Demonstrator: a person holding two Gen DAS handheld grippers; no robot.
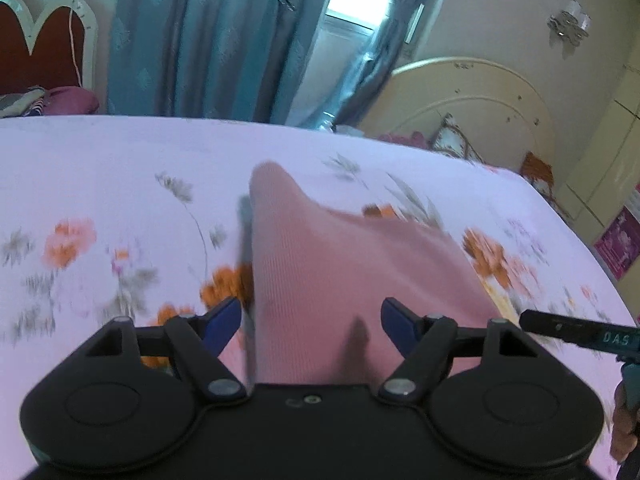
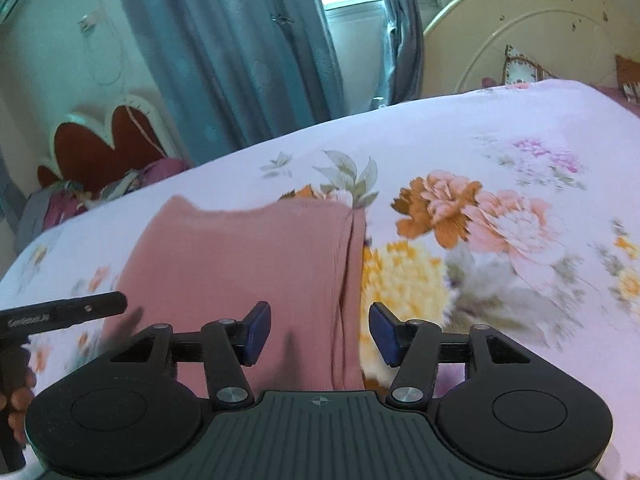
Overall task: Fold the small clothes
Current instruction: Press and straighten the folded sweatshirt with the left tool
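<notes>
Pink garment (image 1: 352, 264) lies lengthwise away, seemingly flat; left tool (image 1: 311, 322) and right tool (image 2: 319, 332) gape, empty.

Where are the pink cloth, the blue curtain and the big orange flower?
pink cloth (image 2: 248, 264): right wrist view, middle of the fabric.
blue curtain (image 1: 208, 36): left wrist view, middle folds.
big orange flower (image 2: 436, 204): right wrist view, petals printed on the bedsheet.

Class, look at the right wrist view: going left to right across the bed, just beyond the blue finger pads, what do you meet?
Other gripper's black bar → pink garment → yellow flower print → big peach flower print.
</notes>
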